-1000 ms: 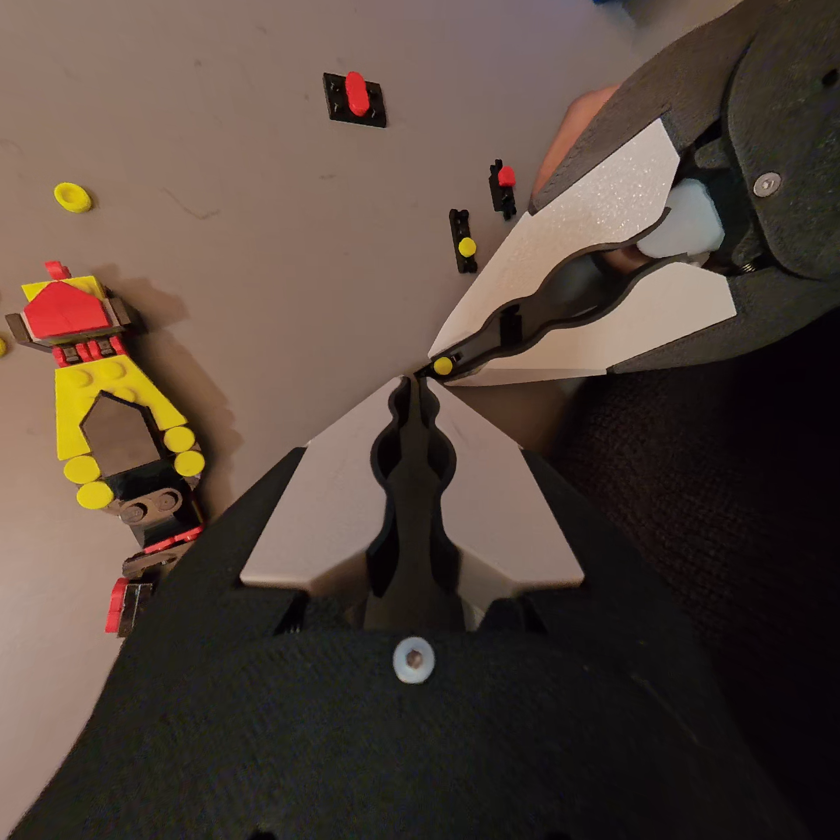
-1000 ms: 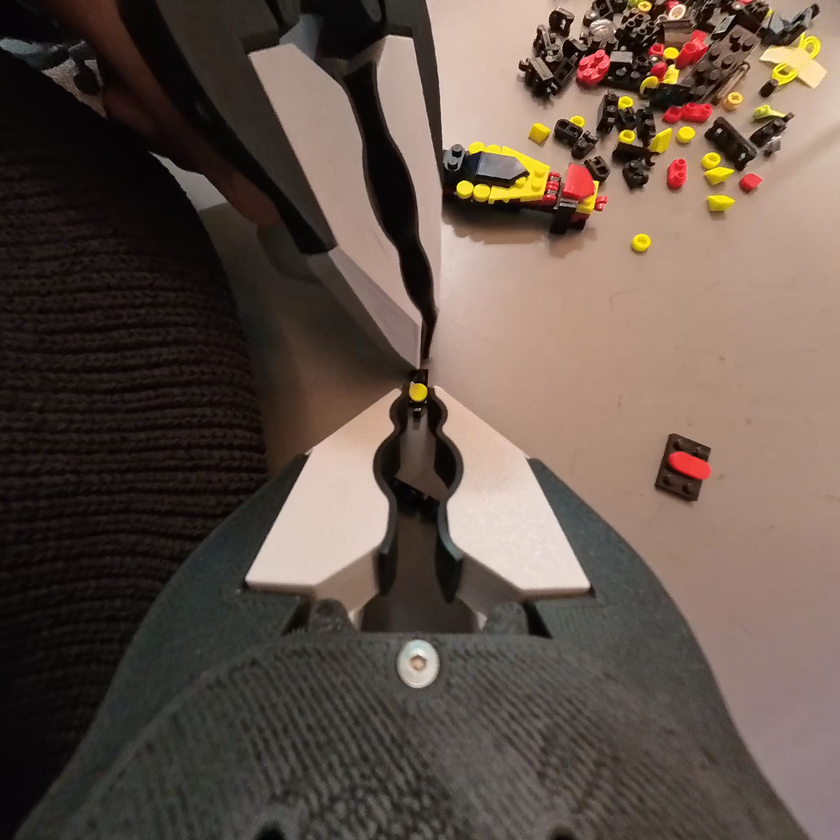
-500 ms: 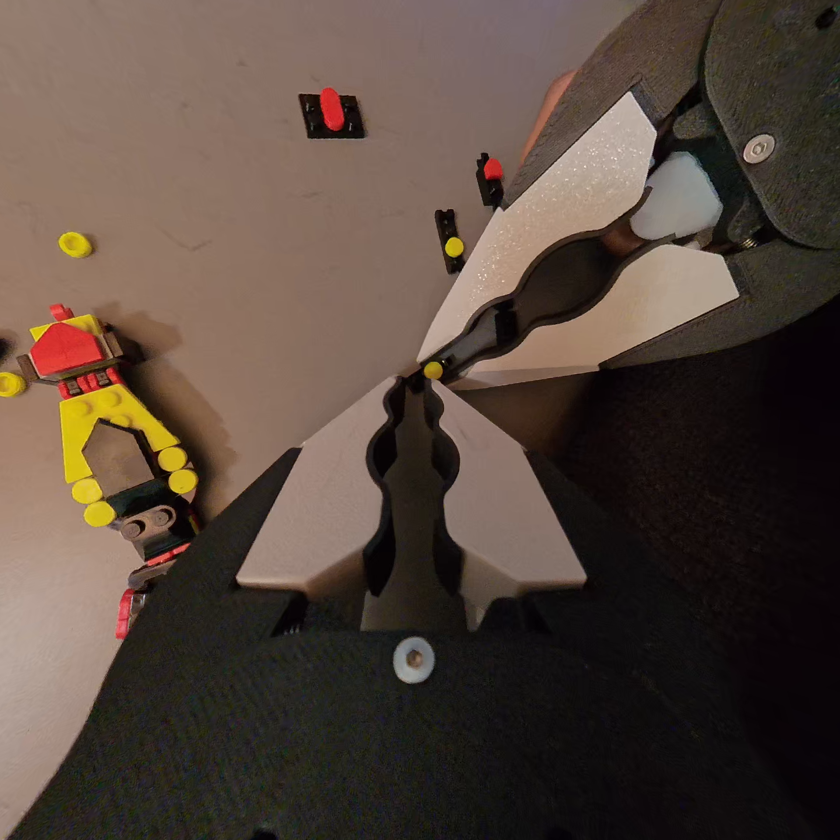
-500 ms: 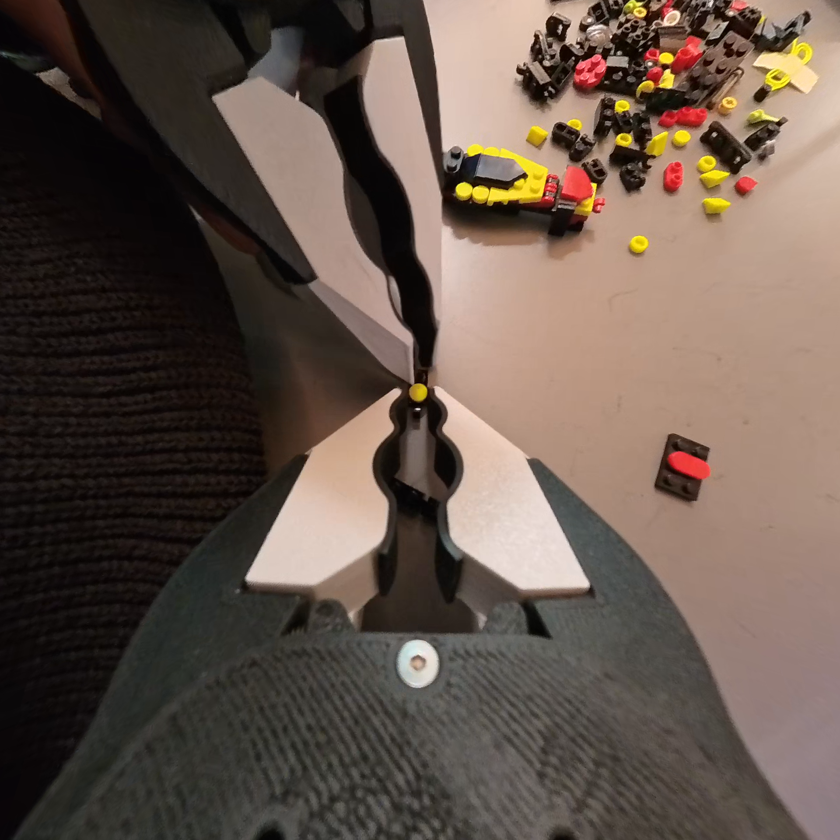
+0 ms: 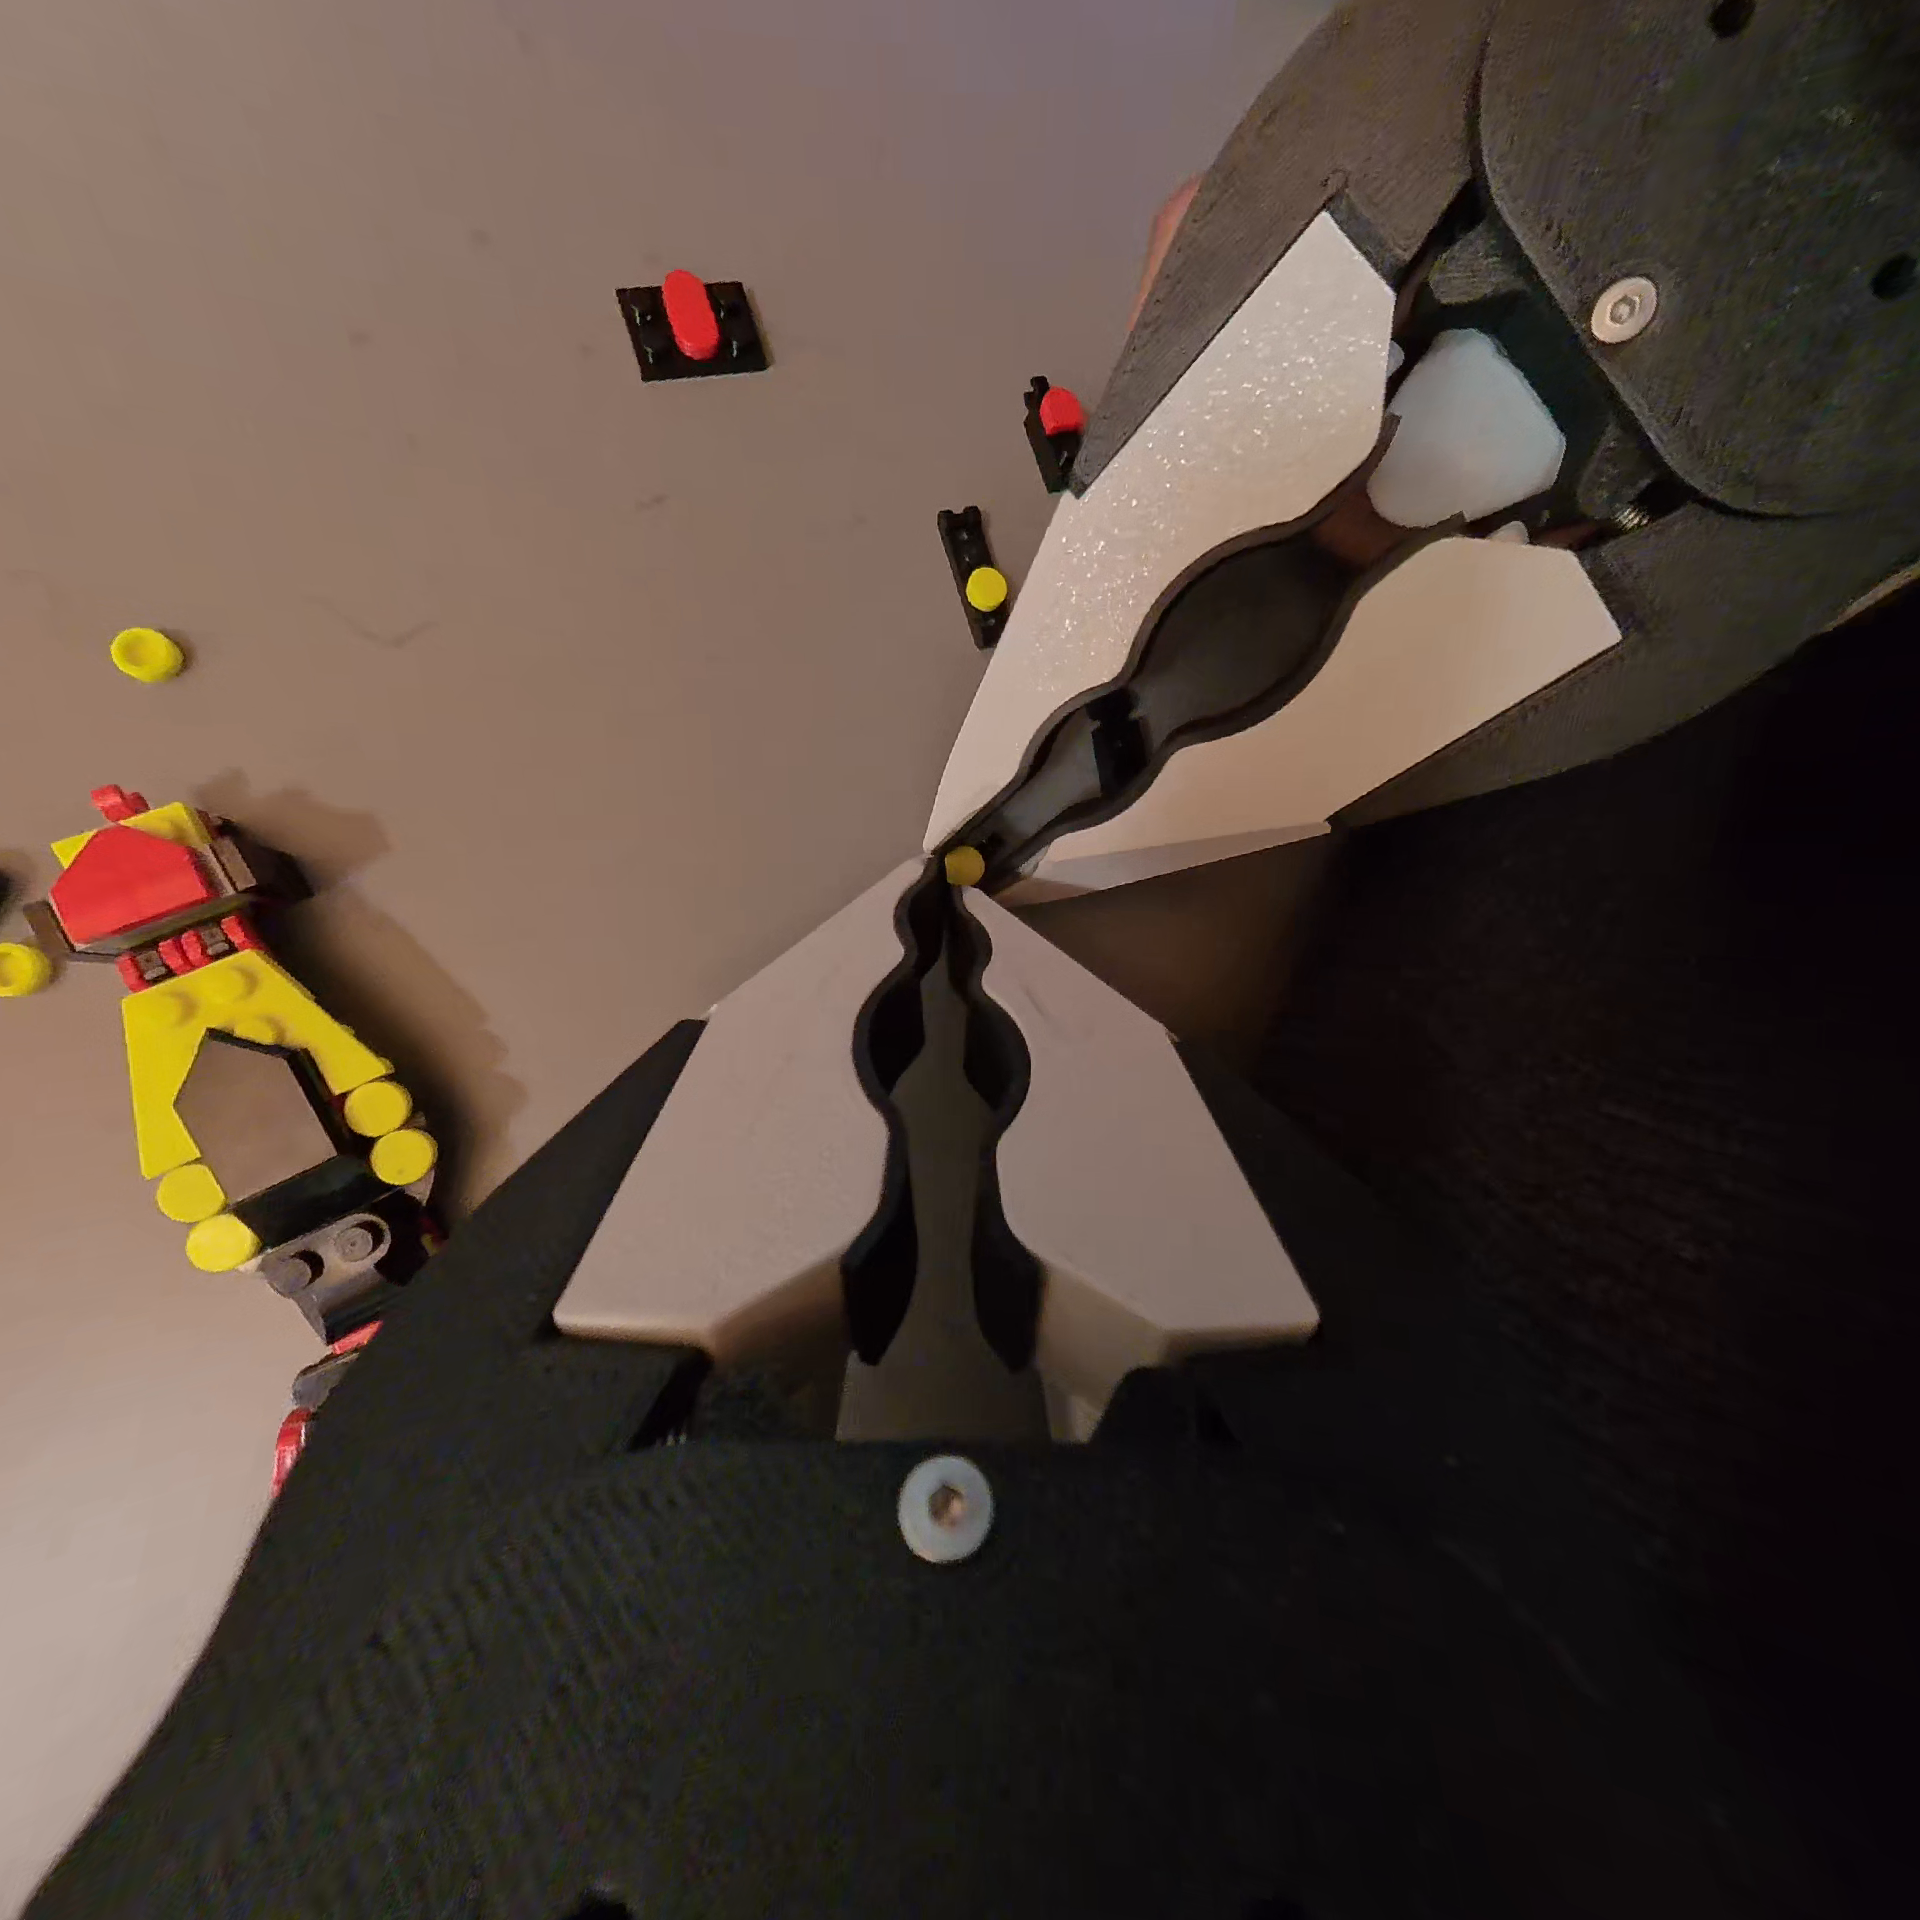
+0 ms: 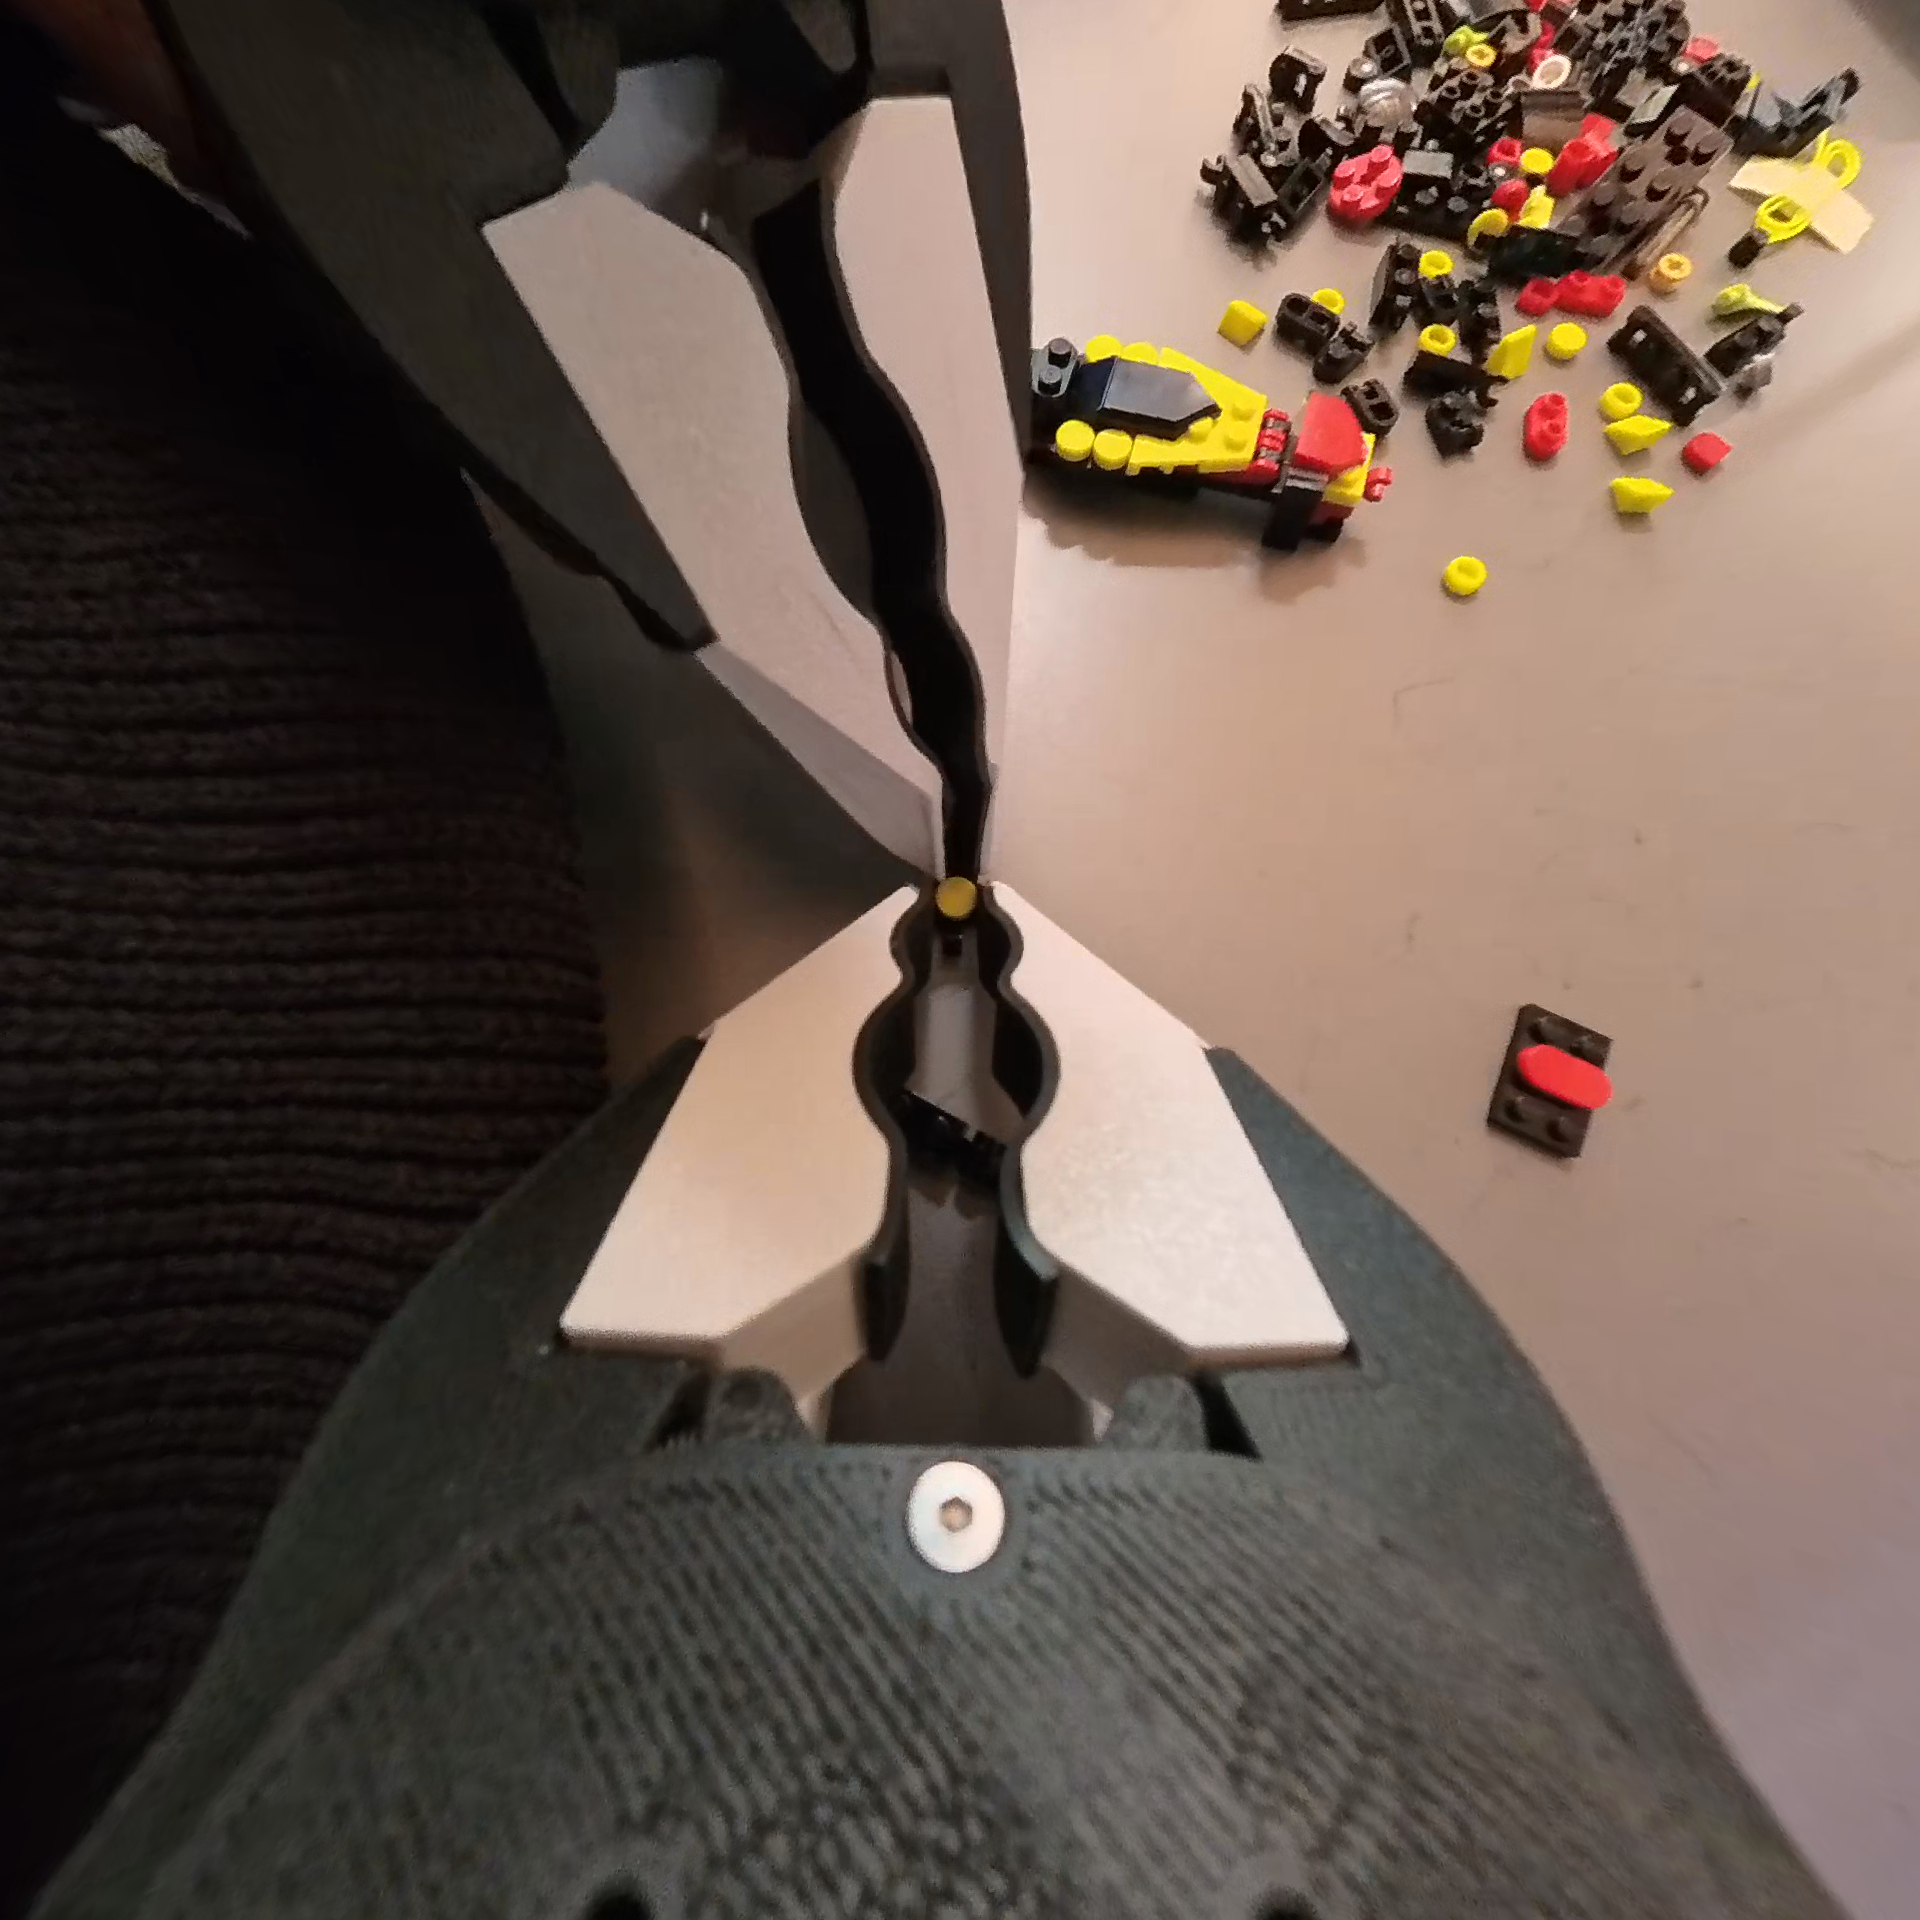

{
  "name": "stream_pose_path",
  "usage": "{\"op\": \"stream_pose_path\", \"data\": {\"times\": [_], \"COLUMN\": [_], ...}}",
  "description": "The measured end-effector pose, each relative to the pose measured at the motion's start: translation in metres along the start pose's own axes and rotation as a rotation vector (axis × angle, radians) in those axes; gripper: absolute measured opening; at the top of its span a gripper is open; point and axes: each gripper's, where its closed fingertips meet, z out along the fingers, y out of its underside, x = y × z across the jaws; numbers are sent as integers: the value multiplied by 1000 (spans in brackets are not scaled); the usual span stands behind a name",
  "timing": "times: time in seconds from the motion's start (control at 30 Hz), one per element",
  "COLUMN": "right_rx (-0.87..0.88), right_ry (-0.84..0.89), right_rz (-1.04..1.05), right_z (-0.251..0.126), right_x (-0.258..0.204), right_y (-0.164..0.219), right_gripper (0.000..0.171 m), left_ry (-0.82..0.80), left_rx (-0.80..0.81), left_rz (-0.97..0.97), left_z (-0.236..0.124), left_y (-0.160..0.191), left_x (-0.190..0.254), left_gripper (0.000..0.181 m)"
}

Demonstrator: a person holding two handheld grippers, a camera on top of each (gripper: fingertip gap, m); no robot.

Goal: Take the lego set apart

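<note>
Yellow stud [image 5: 963, 864] between meeting jaws

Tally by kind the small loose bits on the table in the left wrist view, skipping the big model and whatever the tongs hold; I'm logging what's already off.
Black pieces with a red top: 2
Black strip with a yellow stud: 1
Loose yellow round pieces: 2
Total: 5
</note>
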Motion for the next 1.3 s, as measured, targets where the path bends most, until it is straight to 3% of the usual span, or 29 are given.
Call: {"op": "stream_pose_path", "data": {"times": [0.47,0.63,0.87,1.0,1.3], "right_rx": [14,-34,-68,-73,-71], "right_ry": [-3,-84,-161,-159,-171], "right_rz": [-42,-88,9,9,18], "right_z": [-3,-2,-1,-1,-1], "right_x": [3,3,3,2,3], "right_y": [-1,-2,0,0,-1], "right_gripper": [7,7,7,7,7], "left_ry": [20,29,47,-29,14], "left_rx": [-3,-6,6,20,16], "left_rz": [-63,-55,-82,-20,-37], "left_z": [2,2,0,-6,-2], "left_y": [0,0,0,-3,2], "left_x": [0,0,-1,-8,-5], "left_gripper": [0,0,0,0,0]}}
